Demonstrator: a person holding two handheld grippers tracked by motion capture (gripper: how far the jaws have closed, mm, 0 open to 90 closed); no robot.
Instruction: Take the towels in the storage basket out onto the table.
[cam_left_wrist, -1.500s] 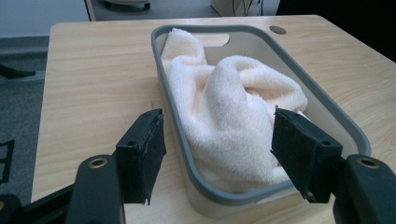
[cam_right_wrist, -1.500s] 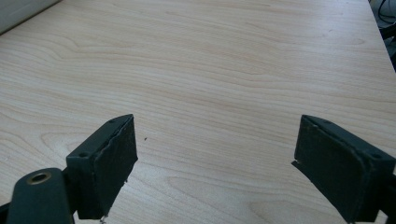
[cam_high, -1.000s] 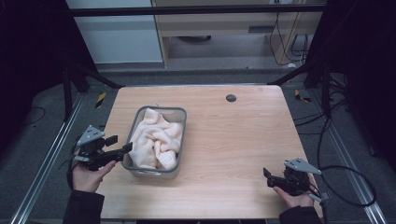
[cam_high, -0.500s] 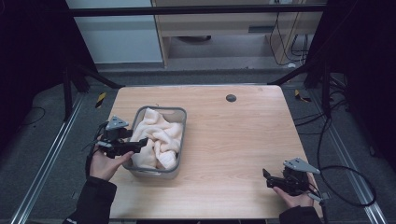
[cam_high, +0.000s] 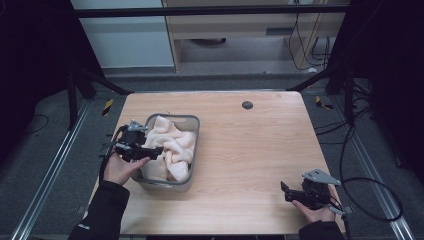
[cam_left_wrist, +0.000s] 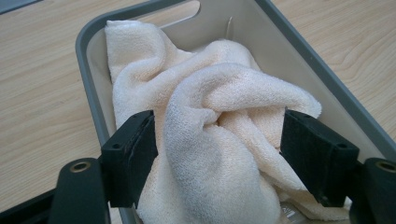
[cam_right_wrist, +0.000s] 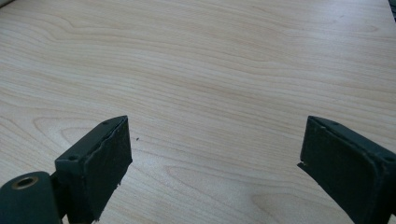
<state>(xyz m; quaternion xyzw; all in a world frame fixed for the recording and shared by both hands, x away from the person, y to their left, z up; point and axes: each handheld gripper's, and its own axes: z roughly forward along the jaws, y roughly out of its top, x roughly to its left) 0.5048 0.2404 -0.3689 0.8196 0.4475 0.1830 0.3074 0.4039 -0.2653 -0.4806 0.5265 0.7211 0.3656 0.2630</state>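
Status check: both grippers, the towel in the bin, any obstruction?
Left gripper open, jaws just been widening, straddling the cream towel in the grey bin, no squeeze visible. Right gripper open over bare table. Nothing in the way.

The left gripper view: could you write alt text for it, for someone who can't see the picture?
A crumpled cream towel lies heaped in a grey plastic bin on a light wooden table. The left tongs frame it from the bottom edge, their two black jaws standing open on either side of a raised fold and just opening wider.
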